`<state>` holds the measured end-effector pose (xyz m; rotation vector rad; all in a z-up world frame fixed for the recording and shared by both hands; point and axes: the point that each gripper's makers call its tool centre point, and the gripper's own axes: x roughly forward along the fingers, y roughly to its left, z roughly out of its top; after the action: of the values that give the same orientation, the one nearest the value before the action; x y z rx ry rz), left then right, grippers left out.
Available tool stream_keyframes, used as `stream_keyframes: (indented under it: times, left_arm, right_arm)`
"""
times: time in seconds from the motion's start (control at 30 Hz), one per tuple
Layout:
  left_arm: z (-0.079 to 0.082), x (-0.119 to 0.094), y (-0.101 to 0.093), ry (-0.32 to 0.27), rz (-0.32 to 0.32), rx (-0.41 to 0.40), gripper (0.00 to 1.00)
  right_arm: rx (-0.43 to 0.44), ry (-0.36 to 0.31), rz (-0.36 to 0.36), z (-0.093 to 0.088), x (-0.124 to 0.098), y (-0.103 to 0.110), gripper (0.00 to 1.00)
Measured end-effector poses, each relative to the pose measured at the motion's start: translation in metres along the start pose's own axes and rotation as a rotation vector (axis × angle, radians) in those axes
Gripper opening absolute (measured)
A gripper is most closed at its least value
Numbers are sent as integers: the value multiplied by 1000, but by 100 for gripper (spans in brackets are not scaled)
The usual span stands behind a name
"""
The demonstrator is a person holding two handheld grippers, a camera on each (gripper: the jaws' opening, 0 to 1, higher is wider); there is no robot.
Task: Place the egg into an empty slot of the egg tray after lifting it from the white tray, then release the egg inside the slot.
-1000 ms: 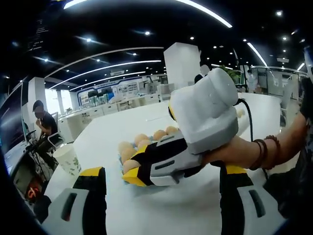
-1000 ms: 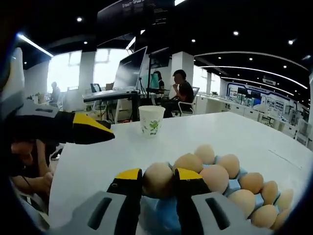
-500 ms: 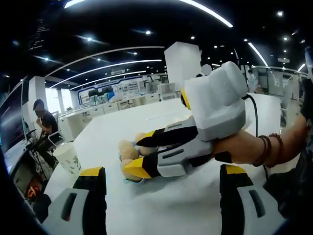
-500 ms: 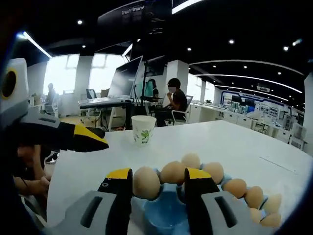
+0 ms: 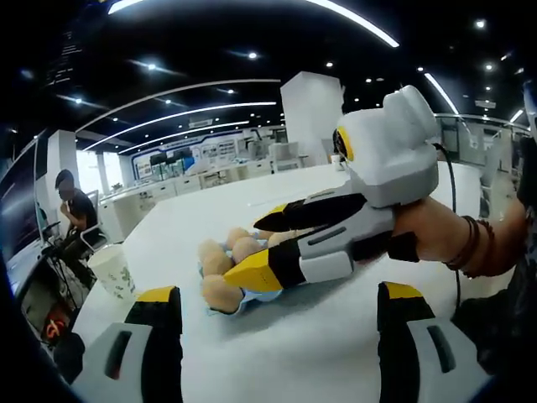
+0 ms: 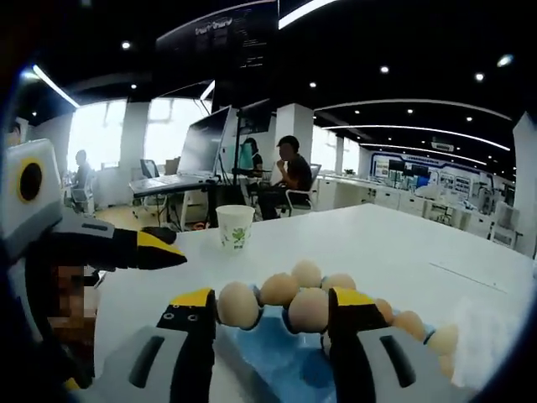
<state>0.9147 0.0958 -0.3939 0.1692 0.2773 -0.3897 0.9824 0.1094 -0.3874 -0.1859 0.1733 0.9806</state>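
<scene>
So the right gripper is hanging just above the blue egg tray with its jaws spread wide and nothing between them, which to me reads like the drop is done and it's clearing the slot. The egg sitting low between the two jaw tips, closer to the right-hand jaw, looks seated in the near row, not touched by either tip, so I'd guess that's the one the task is about, though honestly it looks like all the others. In the left gripper view the left gripper is also wide open and empty, parked on the near side of the tray, probably just staying out of the way. Annoying bit: from that side, the right gripper covers most of the tray, so I can't count empty slots. A paper cup sits well beyond the tray.
</scene>
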Motion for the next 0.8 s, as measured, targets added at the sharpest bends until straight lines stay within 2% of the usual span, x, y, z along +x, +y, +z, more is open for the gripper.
stream_keyframes:
  times: [0.8]
  left_arm:
    - [7,-1,-5,-15,-8,7,99]
  right_arm:
    - [30,20,-101,-11,-29,-31,59]
